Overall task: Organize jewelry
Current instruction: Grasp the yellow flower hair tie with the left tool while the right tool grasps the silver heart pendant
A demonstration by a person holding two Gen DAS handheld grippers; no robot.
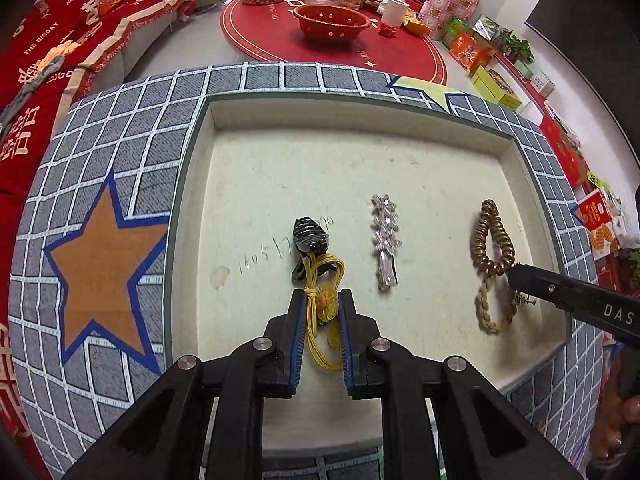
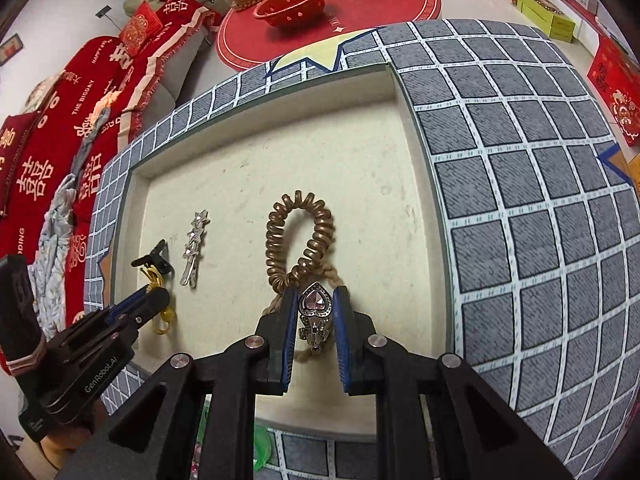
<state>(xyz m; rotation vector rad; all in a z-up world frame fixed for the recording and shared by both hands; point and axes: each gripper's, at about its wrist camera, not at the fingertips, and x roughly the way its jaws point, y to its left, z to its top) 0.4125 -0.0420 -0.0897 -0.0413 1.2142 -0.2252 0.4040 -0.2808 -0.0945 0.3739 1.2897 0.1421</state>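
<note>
A cream tray [image 1: 304, 160] sits on a grey checked cloth. In it lie a black hair clip [image 1: 310, 236], a crystal hair clip [image 1: 386, 236], a bronze spiral hair tie [image 1: 494, 236] and a braided tan loop [image 1: 486, 308]. My left gripper [image 1: 322, 308] is shut on a yellow cord hair tie with an amber charm [image 1: 326, 304], low over the tray. My right gripper [image 2: 314, 308] is shut on a silver heart-stone brooch [image 2: 316, 304], just in front of the bronze spiral hair tie [image 2: 300, 236]. The crystal clip [image 2: 194, 248] and black clip [image 2: 156, 260] show left of it.
The tray's raised rim [image 1: 192, 168] borders all sides. The cloth has an orange star [image 1: 108, 276] on the left. Beyond it are a red round mat with a red bowl [image 1: 332, 20], jars, gift boxes on the right and a red sofa cover [image 1: 48, 60] on the left.
</note>
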